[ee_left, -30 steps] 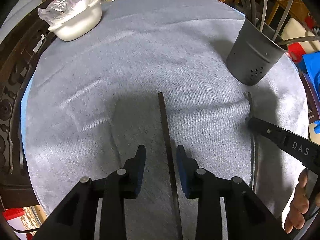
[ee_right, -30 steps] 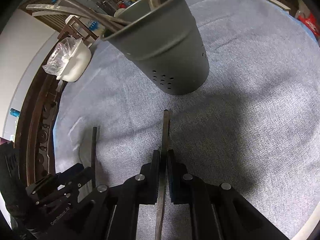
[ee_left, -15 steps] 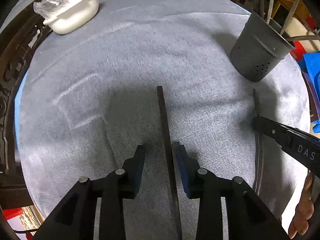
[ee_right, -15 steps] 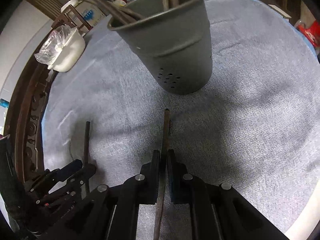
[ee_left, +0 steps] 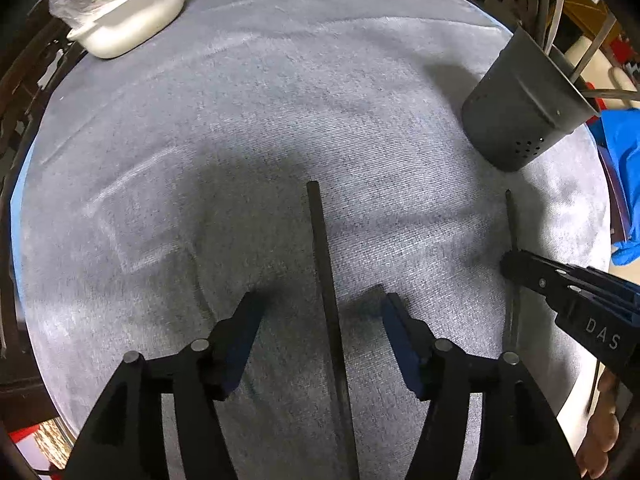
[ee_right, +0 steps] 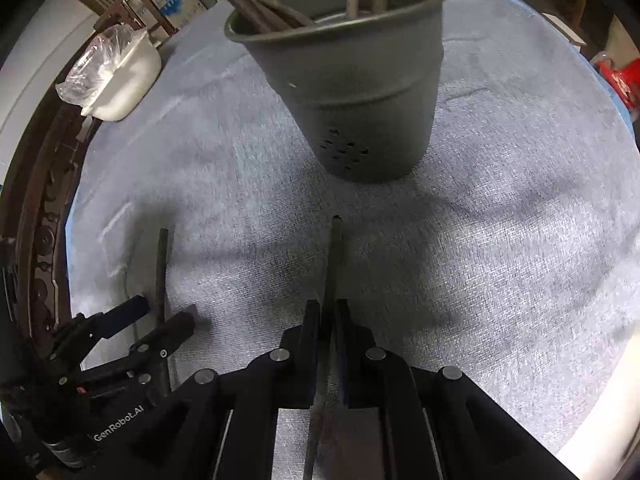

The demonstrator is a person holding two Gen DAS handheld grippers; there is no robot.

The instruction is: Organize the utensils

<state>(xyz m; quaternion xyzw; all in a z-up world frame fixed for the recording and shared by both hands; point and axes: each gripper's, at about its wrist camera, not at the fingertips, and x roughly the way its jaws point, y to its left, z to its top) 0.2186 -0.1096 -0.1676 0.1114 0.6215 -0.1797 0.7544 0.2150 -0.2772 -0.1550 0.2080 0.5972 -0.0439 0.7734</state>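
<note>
A dark slim utensil lies lengthwise on the grey cloth between the fingers of my left gripper. The jaws are opening and neither pad touches it. The same left gripper and that utensil show at the lower left of the right wrist view. My right gripper is shut on a second dark utensil handle, whose tip points at the dark grey perforated holder just beyond. That holder has several utensils standing in it. In the left wrist view the right gripper grips its thin utensil.
A round table under a grey cloth fills both views. A white dish wrapped in plastic stands at the far left rim. Dark carved wood runs along the left edge. Blue fabric hangs beyond the right edge.
The left jaws have spread wide apart around the utensil and the gripper has sunk closer to the cloth. In the right wrist view the holder now looms larger and nearer.
</note>
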